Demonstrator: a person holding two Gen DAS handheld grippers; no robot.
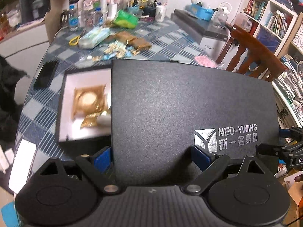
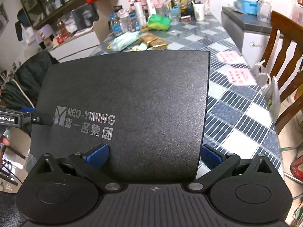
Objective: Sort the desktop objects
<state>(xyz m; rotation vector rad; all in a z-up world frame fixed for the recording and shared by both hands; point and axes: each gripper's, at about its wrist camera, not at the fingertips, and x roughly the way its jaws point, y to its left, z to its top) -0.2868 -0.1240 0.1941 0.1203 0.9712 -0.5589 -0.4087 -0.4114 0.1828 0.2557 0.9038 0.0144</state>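
A black box lid (image 1: 189, 109) printed "NEO-YIMING" fills both views; it also shows in the right wrist view (image 2: 132, 102). My left gripper (image 1: 153, 158) straddles its near-left corner, one blue pad on each side, and holds it. My right gripper (image 2: 154, 156) straddles the near-right corner the same way. The lid hangs above and partly covers the open box (image 1: 85, 102), whose white inside holds gold-wrapped packets (image 1: 89, 102). The other gripper's tip shows at the lid's edge in each view.
The checked tablecloth (image 2: 236, 113) carries a black phone (image 1: 46, 73), a white phone (image 1: 22, 166), loose gold wrappers (image 1: 117, 51), brown packets (image 1: 136, 41), a green bag (image 1: 126, 19) and bottles. A wooden chair (image 2: 280, 56) stands at the right.
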